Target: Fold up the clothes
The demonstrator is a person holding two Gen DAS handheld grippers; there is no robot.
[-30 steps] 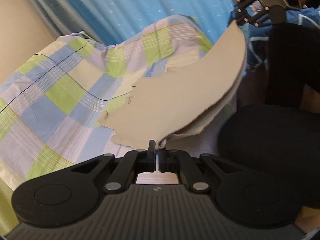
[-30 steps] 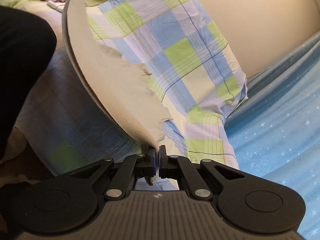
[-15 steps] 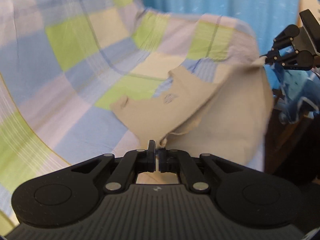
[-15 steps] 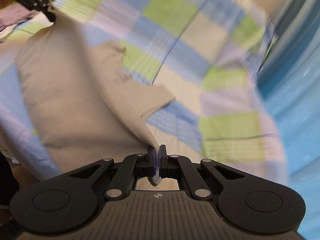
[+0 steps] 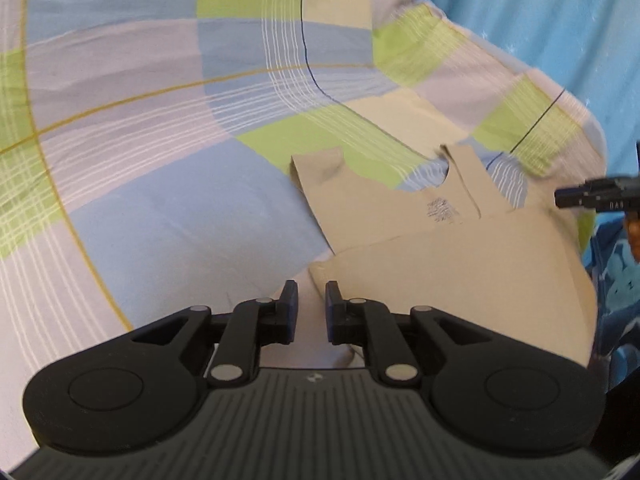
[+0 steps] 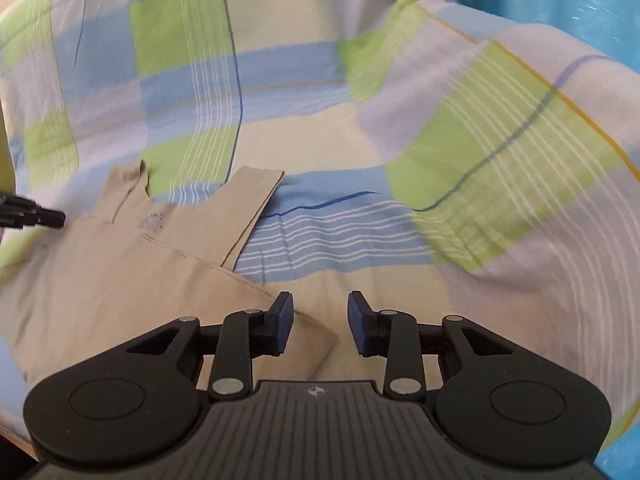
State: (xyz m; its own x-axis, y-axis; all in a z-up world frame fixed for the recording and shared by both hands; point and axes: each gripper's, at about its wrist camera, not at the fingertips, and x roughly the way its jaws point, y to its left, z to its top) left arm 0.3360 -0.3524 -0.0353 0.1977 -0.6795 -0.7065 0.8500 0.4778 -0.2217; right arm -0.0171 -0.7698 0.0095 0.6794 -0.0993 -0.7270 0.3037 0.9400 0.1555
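On the bed: a beige sleeveless top [image 5: 448, 264] lies spread over a checked sheet [image 5: 152, 208] of blue, green, lilac and cream squares.
Garment shape: two shoulder straps point away from both cameras, with a scooped neckline between them; a small grey printed label sits just below the neckline.
Garment layers: the lower part is folded up over the body, so its edge makes a line across the cloth just under the label; the top [image 6: 120, 280] shows the same fold line in the right wrist view.
Left gripper [image 5: 311, 312]: jaws spread with a clear gap, nothing between them; the near left corner of the folded cloth lies just ahead of the right-hand finger and partly under it.
Left gripper from the other camera: only its dark tip [image 6: 32, 216] shows at the left edge, just above the garment's far side.
Right gripper [image 6: 320, 324]: jaws wide apart, holding nothing; the near right corner of the cloth lies under the left-hand finger and ends in the gap between the two fingers.
Right gripper from the other camera: its black tip [image 5: 596, 198] enters at the right edge, close above the top's right side.
Sheet [image 6: 480, 152]: lightly creased, bare beyond the straps.
Background: a blue curtain [image 5: 540, 20] with small pale specks hangs behind the bed.
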